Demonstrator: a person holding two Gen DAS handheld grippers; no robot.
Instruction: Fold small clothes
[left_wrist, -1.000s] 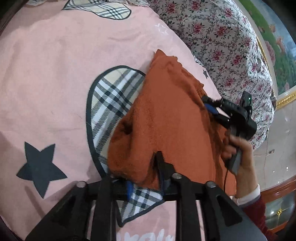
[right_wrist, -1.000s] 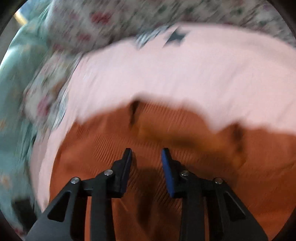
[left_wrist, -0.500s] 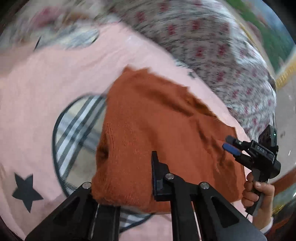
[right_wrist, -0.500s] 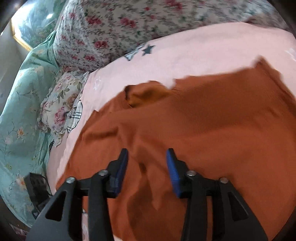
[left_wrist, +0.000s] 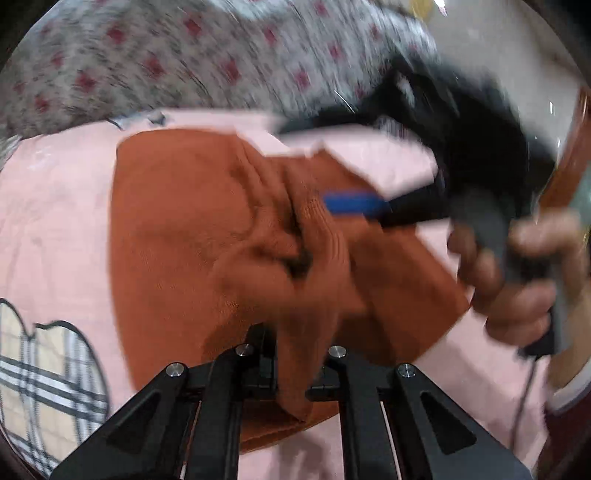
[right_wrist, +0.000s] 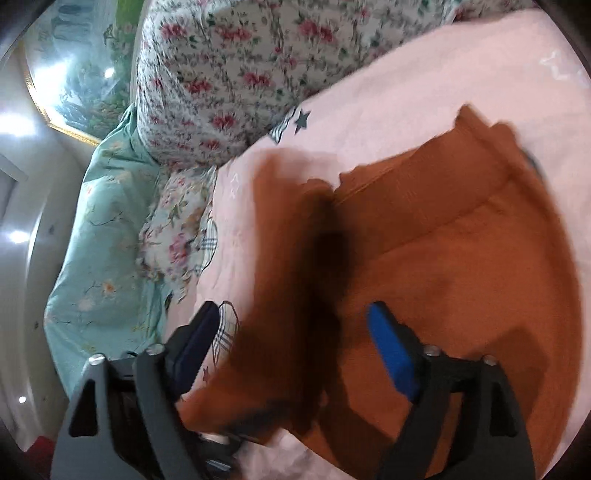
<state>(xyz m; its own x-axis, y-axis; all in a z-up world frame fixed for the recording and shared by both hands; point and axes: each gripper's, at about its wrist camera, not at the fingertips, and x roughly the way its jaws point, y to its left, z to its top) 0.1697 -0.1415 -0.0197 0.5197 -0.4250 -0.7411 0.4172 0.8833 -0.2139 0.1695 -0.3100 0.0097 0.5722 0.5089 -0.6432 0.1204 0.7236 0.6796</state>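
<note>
The rust-orange knitted garment (left_wrist: 177, 229) lay on the pink bedsheet (left_wrist: 48, 221), bunched into ridges near its middle. The left gripper (left_wrist: 291, 373) was clamped on a fold of that knit, the cloth rising in a pinched strip between its two black fingers and draping over their bases. In the left wrist view the right gripper (left_wrist: 354, 203) reached in from the right, its blue-padded finger over the garment's ridged centre, held by the right hand (left_wrist: 513, 280); the picture was blurred there. In the right wrist view the right gripper's fingers (right_wrist: 391, 350) stood wide apart with nothing between the pads, one over the garment (right_wrist: 461, 280) and the other out past its edge above the sheet (right_wrist: 424, 92). A raised flap of the knit stood between them. A floral quilt (right_wrist: 240, 74) and a teal floral cover (right_wrist: 107, 236) lay beyond the sheet.
</note>
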